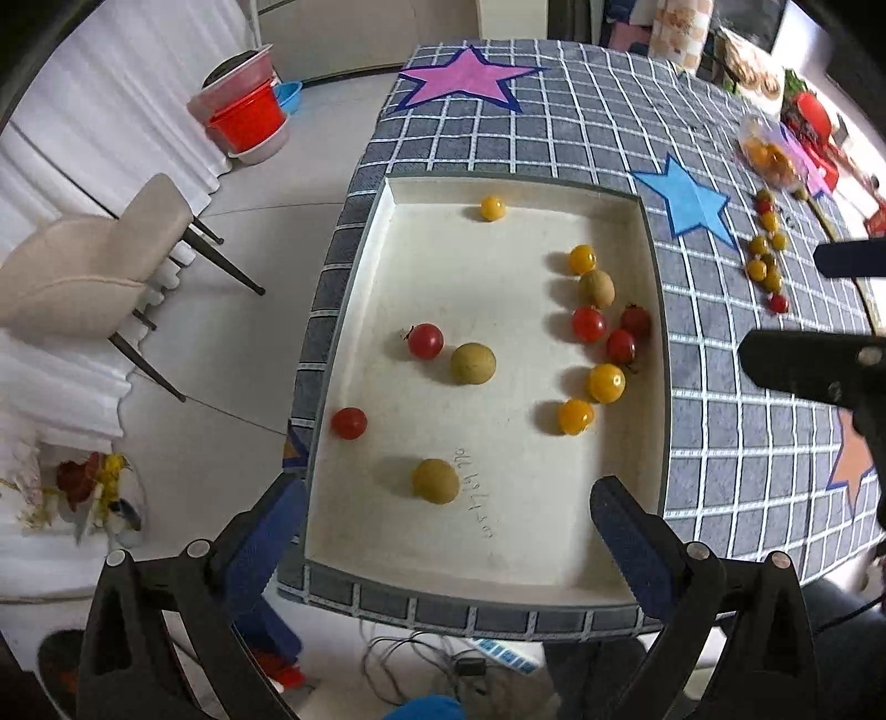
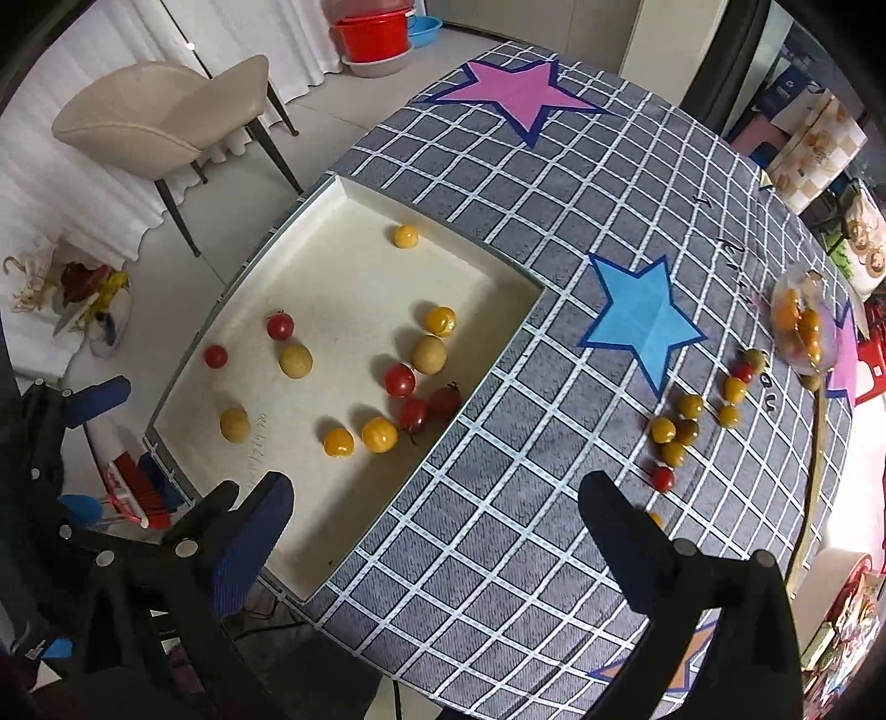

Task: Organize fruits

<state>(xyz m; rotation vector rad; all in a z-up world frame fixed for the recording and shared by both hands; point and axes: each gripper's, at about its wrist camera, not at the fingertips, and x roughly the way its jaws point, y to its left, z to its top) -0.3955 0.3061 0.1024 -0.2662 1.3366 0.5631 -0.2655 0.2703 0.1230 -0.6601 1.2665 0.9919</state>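
A white tray set in the checked tablecloth holds several red, yellow and olive-green cherry tomatoes, such as a green one and a red one. My left gripper is open and empty above the tray's near end. The tray also shows in the right wrist view. My right gripper is open and empty above the cloth beside the tray's right edge. A loose group of tomatoes lies on the cloth to its right, a red one nearest. The right gripper shows in the left wrist view.
A clear bag of yellow tomatoes lies at the far right. Paper stars, blue and pink, lie on the cloth. A beige chair and red buckets stand on the floor left of the table.
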